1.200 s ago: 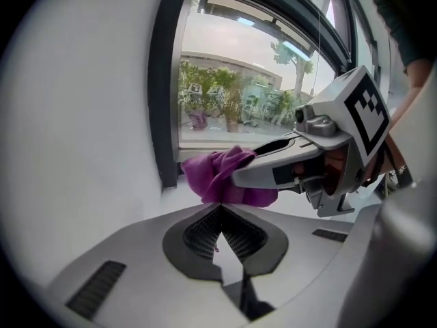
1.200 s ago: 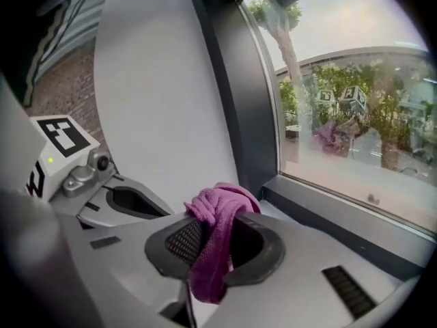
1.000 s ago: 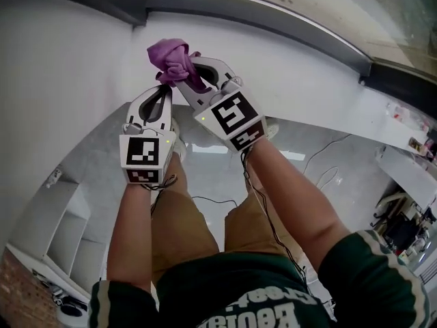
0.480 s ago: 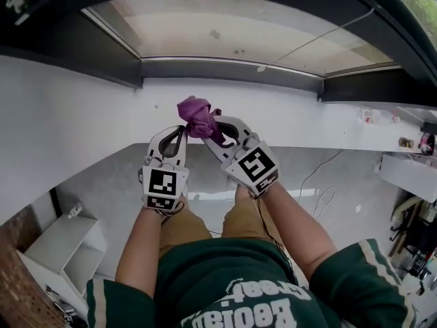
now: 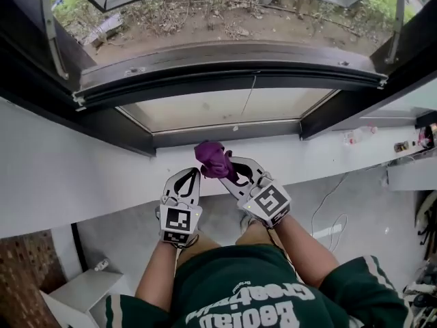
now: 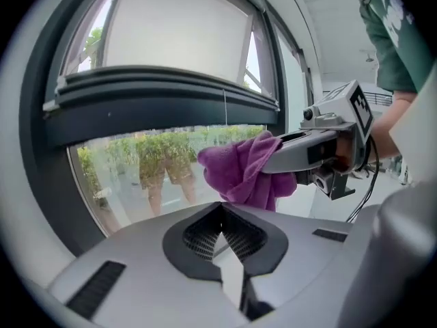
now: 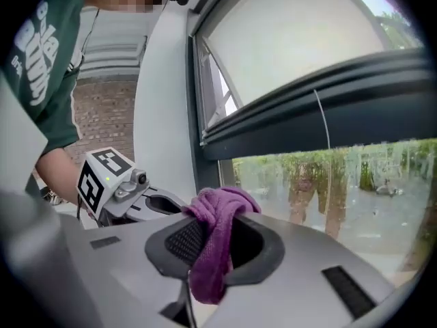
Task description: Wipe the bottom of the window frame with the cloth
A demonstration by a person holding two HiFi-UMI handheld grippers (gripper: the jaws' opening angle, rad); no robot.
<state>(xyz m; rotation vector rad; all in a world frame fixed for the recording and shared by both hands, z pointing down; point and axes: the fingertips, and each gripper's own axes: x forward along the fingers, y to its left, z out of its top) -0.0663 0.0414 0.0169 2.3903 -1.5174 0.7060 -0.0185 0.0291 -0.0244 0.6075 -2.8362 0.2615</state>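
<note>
A purple cloth (image 5: 212,158) is bunched between the jaws of my right gripper (image 5: 232,167), which is shut on it; the cloth (image 7: 217,231) drapes over the jaws in the right gripper view. My left gripper (image 5: 188,177) is shut and holds nothing, just left of the cloth (image 6: 244,170). Both are raised before the white wall, a little below the dark window frame (image 5: 225,134). The frame's bottom rail (image 6: 164,104) crosses the left gripper view above a fixed pane.
An open sash (image 5: 225,70) tilts outward above the lower pane (image 5: 225,106). A white ledge (image 5: 355,142) at the right carries small items. A white shelf unit (image 5: 85,292) stands at the lower left, and a cable (image 5: 328,214) lies on the floor.
The head view has tilted up: the window frame and open sash have come into sight. Both grippers now sit lower in the picture, the right one still shut on the cloth.
</note>
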